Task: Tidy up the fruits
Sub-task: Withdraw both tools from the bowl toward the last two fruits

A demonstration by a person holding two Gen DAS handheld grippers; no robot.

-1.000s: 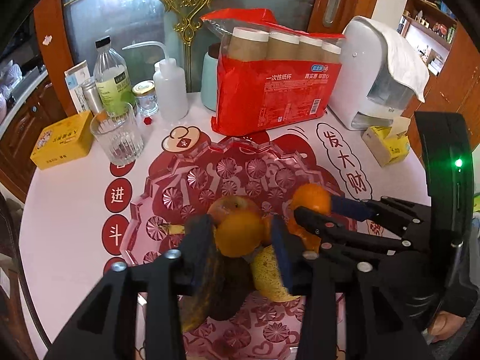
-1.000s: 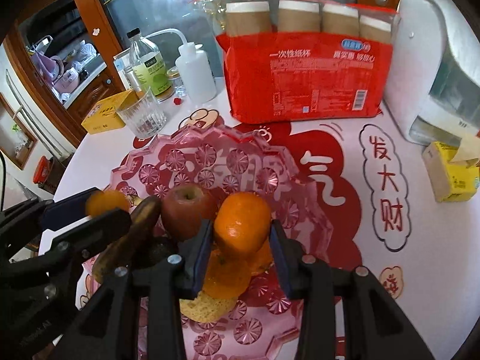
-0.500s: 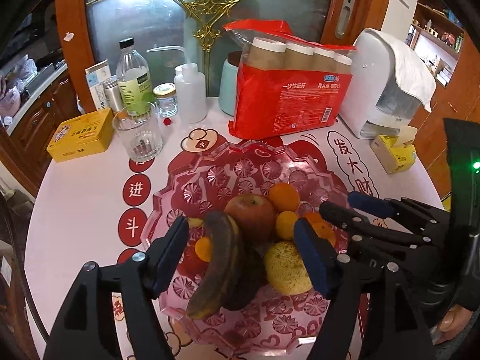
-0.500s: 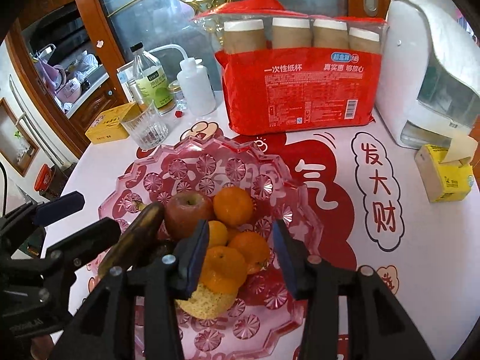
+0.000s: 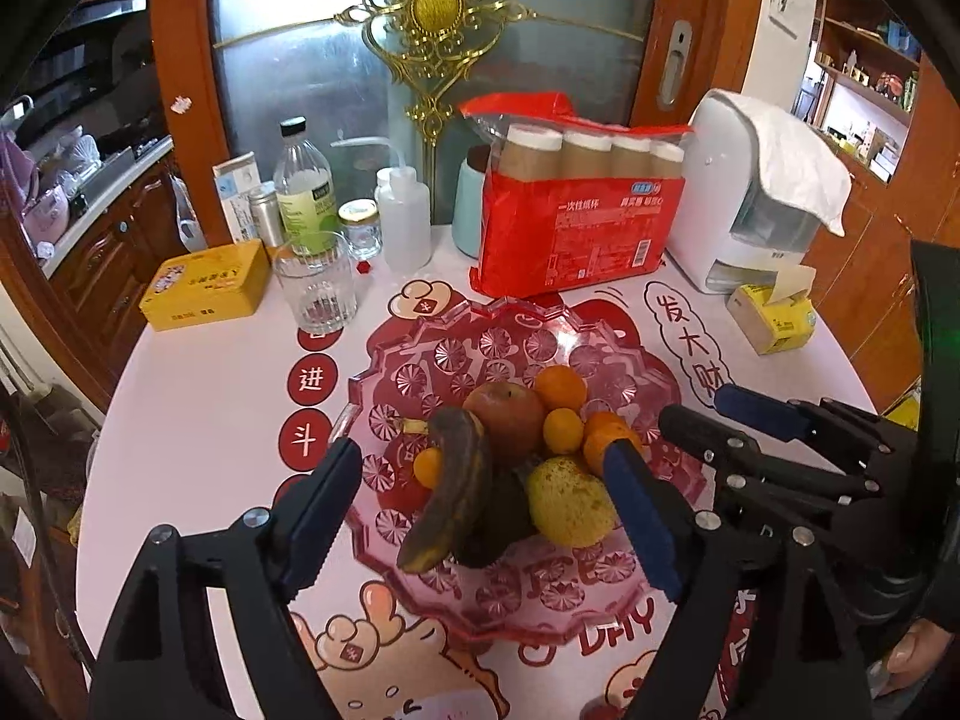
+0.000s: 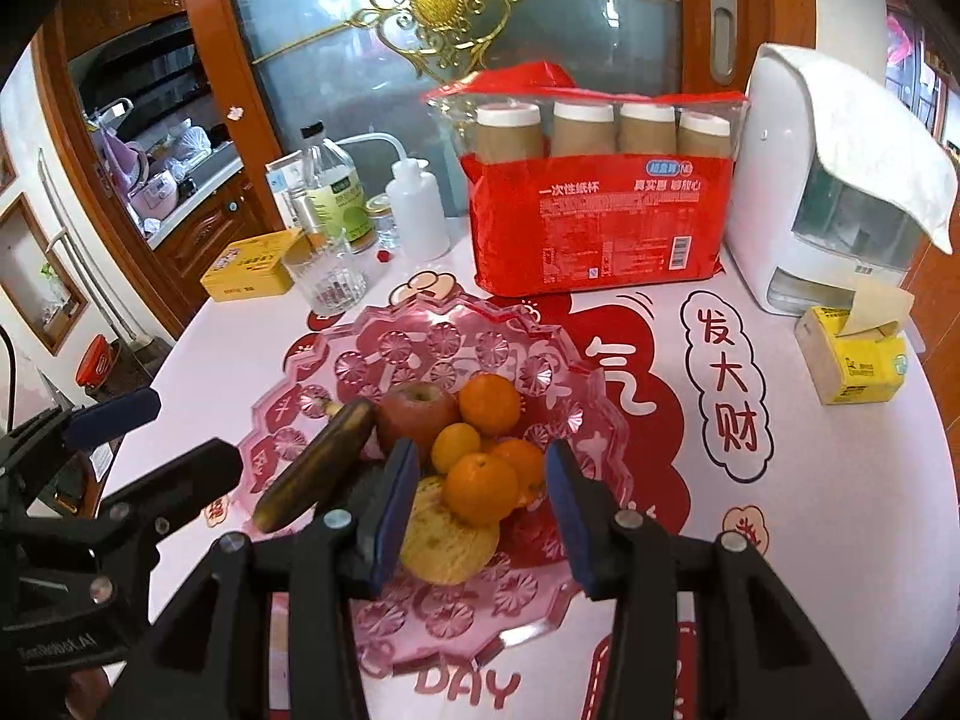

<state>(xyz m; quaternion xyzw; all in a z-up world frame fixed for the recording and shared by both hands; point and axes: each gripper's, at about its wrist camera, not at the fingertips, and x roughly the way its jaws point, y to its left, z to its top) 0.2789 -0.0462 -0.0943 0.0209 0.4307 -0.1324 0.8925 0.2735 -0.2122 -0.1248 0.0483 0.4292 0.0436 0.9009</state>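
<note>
Both my grippers hang above the pink glass fruit dish (image 5: 420,348), which sits on the white worktop (image 5: 198,408) just ahead of the fingers. The left gripper (image 5: 486,480) has just been opening; its fingers stand wide, nothing pressed between them, with the blackened banana (image 5: 456,486) and the yellow pear (image 5: 570,498) lying below the gap. The right gripper (image 6: 480,486) has its fingers narrower and also empty, its pads clear of the oranges below it. From the left camera it shows off to the right of my fingers, low over the dish rim.

In the dish I count one banana, one red apple (image 6: 420,408), one pear, and five oranges or tangerines, of which the largest (image 6: 489,405) lies beyond the right fingers next to the apple.

Beyond the dish stands a red pack of paper cups (image 6: 600,222), four stacks showing, printed "一次性纸杯". Right of it is a white appliance (image 6: 798,192) with a cloth draped over it, and a yellow tissue box (image 6: 858,360). To the left stand an empty ribbed glass (image 5: 315,288), a yellow tin (image 5: 207,285), a green-labelled bottle (image 5: 303,192) and a white squeeze bottle (image 5: 405,222).

The worktop cover reads "发大财" right of the fingers, "进" and "斗" left, and "DAY" beneath them.
</note>
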